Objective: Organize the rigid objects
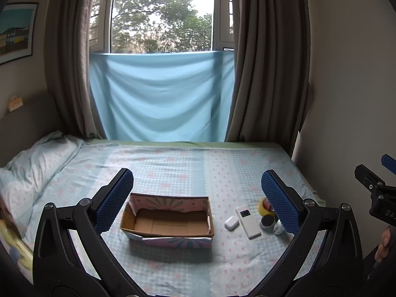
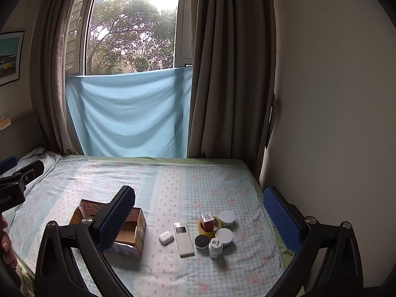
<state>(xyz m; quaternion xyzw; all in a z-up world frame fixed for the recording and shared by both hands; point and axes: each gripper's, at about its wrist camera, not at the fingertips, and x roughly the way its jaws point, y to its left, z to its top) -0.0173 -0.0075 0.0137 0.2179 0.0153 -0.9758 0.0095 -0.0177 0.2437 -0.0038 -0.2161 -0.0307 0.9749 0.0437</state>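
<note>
Nothing's been sorted yet: the cardboard box [image 1: 168,219] is seen empty, with the earbud case [image 2: 166,237], remote [image 2: 183,239], tape roll [image 2: 210,225] and little jars [image 2: 224,236] clustered at its 3 o'clock on the bed [image 2: 173,180]. Both the left gripper [image 1: 198,203] and right gripper [image 2: 200,220] are held wide open, nothing gripped, so basically everything's left to be done.

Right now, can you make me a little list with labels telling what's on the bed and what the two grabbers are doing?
surface: bed with a checked sheet
box: open cardboard box, nothing inside
beside box: white earbud case, white remote
cluster: tape roll around a small red box, two white round jars, black-lidded jar, white bottle
left gripper: jaws open, holding nothing
right gripper: jaws open, holding nothing
sorted so far: nothing
</note>
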